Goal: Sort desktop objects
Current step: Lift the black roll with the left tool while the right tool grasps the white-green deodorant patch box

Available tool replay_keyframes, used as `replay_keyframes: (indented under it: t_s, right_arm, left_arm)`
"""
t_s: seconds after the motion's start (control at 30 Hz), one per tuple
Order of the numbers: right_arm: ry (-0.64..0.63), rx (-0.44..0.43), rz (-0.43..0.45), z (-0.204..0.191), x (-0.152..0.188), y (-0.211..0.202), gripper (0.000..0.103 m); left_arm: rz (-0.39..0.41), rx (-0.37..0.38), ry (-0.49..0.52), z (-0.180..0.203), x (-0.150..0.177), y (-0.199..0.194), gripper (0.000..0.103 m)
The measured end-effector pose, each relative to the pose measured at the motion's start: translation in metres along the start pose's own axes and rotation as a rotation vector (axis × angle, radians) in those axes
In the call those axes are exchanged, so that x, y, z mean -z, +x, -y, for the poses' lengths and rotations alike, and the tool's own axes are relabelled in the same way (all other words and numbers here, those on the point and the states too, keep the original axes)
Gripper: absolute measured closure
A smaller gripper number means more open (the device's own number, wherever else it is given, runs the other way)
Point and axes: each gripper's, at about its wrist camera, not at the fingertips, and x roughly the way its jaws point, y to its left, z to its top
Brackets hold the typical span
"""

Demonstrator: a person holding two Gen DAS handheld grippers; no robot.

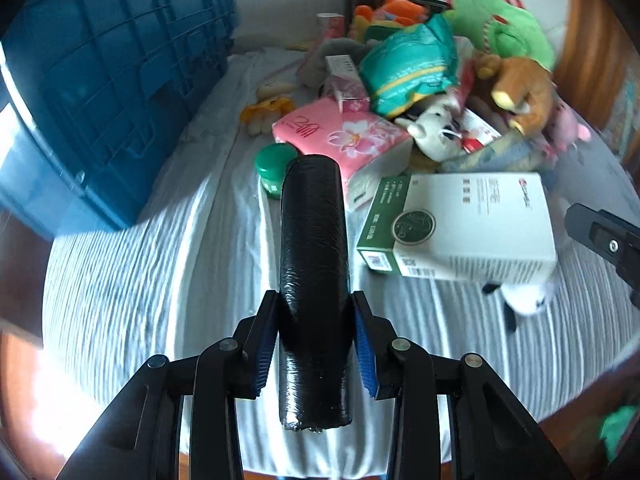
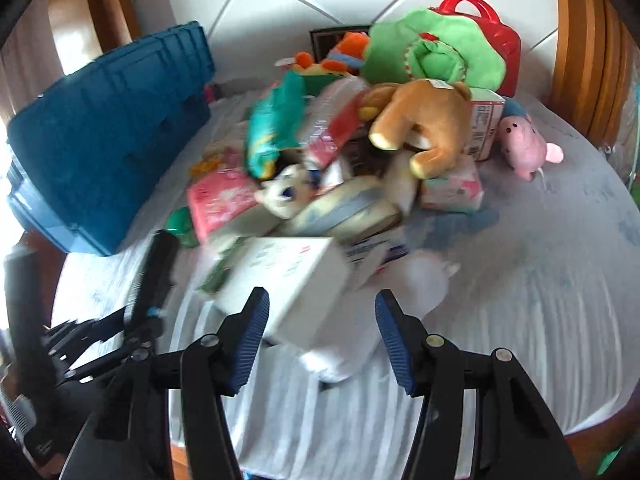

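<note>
Desktop clutter covers a round table (image 1: 152,288) under a striped grey-white cloth, with most of it heaped toward the far right edge.

At the far left edge stands a big blue crate (image 1: 108,92), ribbed on its side. Just right of its near corner, the left gripper (image 1: 314,344) is clenched on a black roll (image 1: 314,264) wrapped in shiny film; the blue pads press on both sides of it near its lower end, and the roll points away from the camera, held clear of the cloth.

Behind the roll's far tip sits a green jar (image 1: 272,164), just beside a pink tissue pack (image 1: 340,136) with flower print. A small yellow plush (image 1: 268,108) lies farther back. Right of the roll lies a white and green box (image 1: 460,224), with a white plush (image 1: 528,292) partly under its near right corner.

Above these rises the heap: a teal packet (image 1: 408,68), a brown plush (image 1: 520,88), a green plush (image 1: 504,24), a pink plush (image 2: 524,148) off to the right, and a red case (image 2: 496,28) at the back.

The right gripper (image 2: 322,336) hangs over the white plush and the box's near edge. Its pads stand apart with the plush between them; the blur hides whether they touch it, and they do not seem to squeeze.
</note>
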Motion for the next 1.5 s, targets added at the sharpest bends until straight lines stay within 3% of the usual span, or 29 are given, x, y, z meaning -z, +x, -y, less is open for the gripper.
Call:
replay_keyframes:
  t_s: [0.07,0.13,0.27,0.43,0.5,0.63,0.77,0.8,0.83,0.9,0.97,1.1,1.2,1.27,1.33,1.5]
  right_arm:
    - [-0.053,-0.038,-0.070,0.007,-0.001,0.017,0.048]
    - [-0.121,-0.134,-0.130,-0.003,0.007,0.029,0.048]
    - [-0.245,-0.317,-0.173,-0.028,0.016,0.026,0.048]
    - [-0.243,-0.287,-0.074,-0.022,-0.007,0.014,0.048]
    - [-0.259,-0.305,-0.138,-0.032,-0.009,0.034,0.048]
    - [-0.357,-0.402,-0.280,-0.074,0.017,0.060,0.047]
    - [-0.398,-0.365,-0.263,-0.090,0.018,0.058,0.047]
    - [-0.400,-0.350,-0.253,-0.092,0.014,0.057,0.043]
    - [-0.402,-0.332,-0.246,-0.095,0.010,0.056,0.031]
    - [-0.404,-0.307,-0.249,-0.103,0.006,0.057,0.017]
    - [-0.405,-0.283,-0.259,-0.111,0.006,0.060,0.017]
    - [-0.368,-0.234,-0.301,-0.116,0.013,0.072,0.017]
    - [-0.331,-0.207,-0.315,-0.117,0.012,0.079,0.017]
    - [-0.314,-0.200,-0.325,-0.118,0.011,0.083,0.016]
    - [-0.296,-0.193,-0.335,-0.118,0.010,0.087,0.014]
    - [-0.289,-0.161,-0.339,-0.123,0.010,0.086,0.014]
  left_arm:
    - [-0.009,-0.031,-0.036,0.020,0.000,0.006,0.068]
    - [-0.023,-0.079,-0.064,0.025,0.004,0.010,0.068]
    - [-0.047,-0.158,-0.115,0.022,0.007,0.013,0.068]
    - [-0.055,-0.237,-0.185,-0.002,0.013,0.014,0.068]
    - [-0.064,-0.255,-0.207,-0.011,0.016,0.016,0.068]
    - [-0.094,-0.281,-0.238,-0.026,0.023,0.030,0.068]
    - [-0.120,-0.257,-0.259,-0.045,0.039,0.031,0.068]
    - [-0.122,-0.247,-0.260,-0.049,0.040,0.032,0.068]
    - [-0.128,-0.233,-0.260,-0.052,0.040,0.035,0.068]
    - [-0.142,-0.202,-0.257,-0.058,0.038,0.042,0.068]
    - [-0.144,-0.187,-0.242,-0.063,0.036,0.047,0.067]
    - [-0.142,-0.166,-0.210,-0.074,0.032,0.055,0.051]
    - [-0.133,-0.139,-0.199,-0.083,0.028,0.060,0.049]
    - [-0.126,-0.126,-0.190,-0.084,0.026,0.061,0.050]
    - [-0.123,-0.109,-0.187,-0.084,0.026,0.061,0.066]
    - [-0.132,-0.082,-0.187,-0.088,0.026,0.059,0.067]
